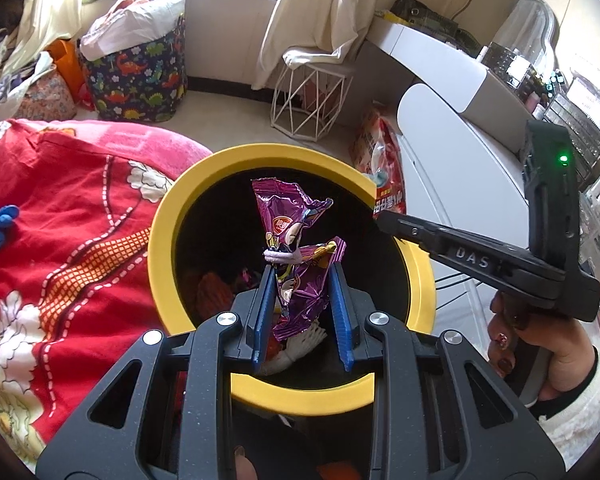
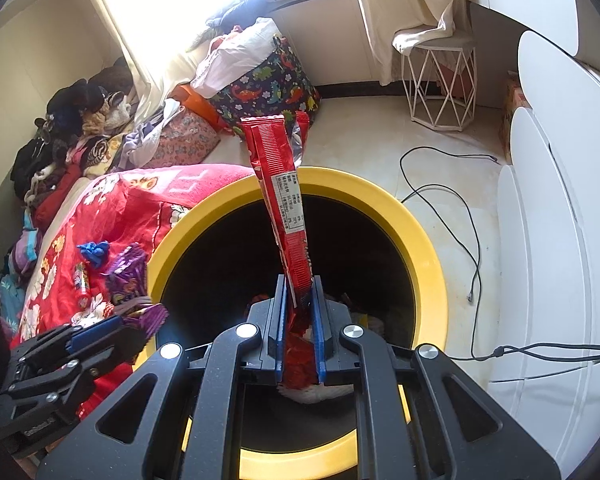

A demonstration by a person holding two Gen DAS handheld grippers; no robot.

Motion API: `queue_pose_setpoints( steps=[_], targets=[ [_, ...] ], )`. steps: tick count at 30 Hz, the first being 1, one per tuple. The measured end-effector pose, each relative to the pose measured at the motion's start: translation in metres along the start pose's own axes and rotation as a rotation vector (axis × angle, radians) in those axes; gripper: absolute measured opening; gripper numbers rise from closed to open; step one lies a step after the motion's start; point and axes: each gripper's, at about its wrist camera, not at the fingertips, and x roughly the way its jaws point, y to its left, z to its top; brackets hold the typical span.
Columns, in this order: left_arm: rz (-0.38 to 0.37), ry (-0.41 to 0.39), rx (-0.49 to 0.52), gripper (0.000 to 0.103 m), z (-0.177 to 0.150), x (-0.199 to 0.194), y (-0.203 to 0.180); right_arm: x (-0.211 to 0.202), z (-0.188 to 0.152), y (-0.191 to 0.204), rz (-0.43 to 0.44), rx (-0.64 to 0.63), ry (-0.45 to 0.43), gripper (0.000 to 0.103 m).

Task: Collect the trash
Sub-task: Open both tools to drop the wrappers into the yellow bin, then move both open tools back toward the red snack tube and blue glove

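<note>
Left hand-held gripper [image 1: 302,276] clamps a crumpled purple wrapper [image 1: 296,240] over the yellow-rimmed bin [image 1: 168,216], right hand-held gripper [image 2: 299,284] clenched on a long red wrapper [image 2: 284,184] above the same bin, whose dark interior hides most of its contents.

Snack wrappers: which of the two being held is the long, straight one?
The red wrapper in the right hand-held gripper: a long flat strip. The purple wrapper in the left hand-held gripper is crumpled.

Beside the yellow-rimmed round black bin [image 1: 162,216]: a crinkled purple foil wrapper [image 1: 290,216], a long red wrapper [image 2: 278,184], a red floral blanket [image 1: 60,216], perhaps pink-edged.
</note>
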Motion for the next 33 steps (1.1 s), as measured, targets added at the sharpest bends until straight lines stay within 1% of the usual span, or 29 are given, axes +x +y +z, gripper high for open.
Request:
queue_pose_setpoints(
  steps=[2,4,5,6,7,8,9,11,13,14,21,24,30,33],
  targets=[
    [0.000,0.005,-0.006,0.021,0.001,0.002,0.000,-0.001,0.000,0.000,0.003,0.005,-0.004,0.013],
    [-0.005,-0.001,-0.022,0.029,0.003,0.001,0.003,-0.001,0.000,-0.001,0.006,0.005,-0.002,0.017],
    [-0.003,-0.006,-0.030,0.047,0.002,0.000,0.004,-0.001,0.000,0.000,0.007,0.006,0.000,0.027],
    [0.003,-0.016,-0.036,0.059,0.003,-0.003,0.005,-0.002,0.001,-0.001,0.005,0.008,0.000,0.035],
    [0.009,-0.030,-0.036,0.061,0.003,-0.006,0.006,-0.002,0.000,0.000,0.000,0.007,-0.002,0.038],
    [0.015,-0.040,-0.031,0.065,0.004,-0.009,0.007,-0.002,0.000,0.000,0.001,0.004,-0.001,0.041],
    [0.027,-0.051,-0.029,0.075,0.004,-0.012,0.007,-0.003,0.000,0.001,0.003,0.003,0.000,0.046],
    [0.043,-0.075,-0.035,0.089,0.004,-0.018,0.010,-0.004,0.000,0.002,-0.002,0.002,-0.005,0.052],
    [0.051,-0.100,-0.048,0.090,0.004,-0.025,0.015,-0.007,0.001,0.006,0.000,-0.002,-0.018,0.054],
    [0.064,-0.107,-0.051,0.092,0.004,-0.028,0.017,-0.008,0.001,0.008,-0.001,-0.005,-0.021,0.057],
    [0.152,-0.173,-0.074,0.092,0.003,-0.051,0.034,-0.020,0.005,0.028,0.023,-0.024,-0.093,0.075],
    [0.178,-0.202,-0.086,0.092,0.003,-0.064,0.044,-0.024,0.008,0.041,0.043,-0.041,-0.128,0.078],
    [0.227,-0.245,-0.118,0.092,0.003,-0.084,0.062,-0.029,0.010,0.063,0.077,-0.065,-0.164,0.083],
    [0.246,-0.260,-0.143,0.092,0.000,-0.093,0.074,-0.029,0.013,0.075,0.098,-0.086,-0.175,0.085]
  ],
)
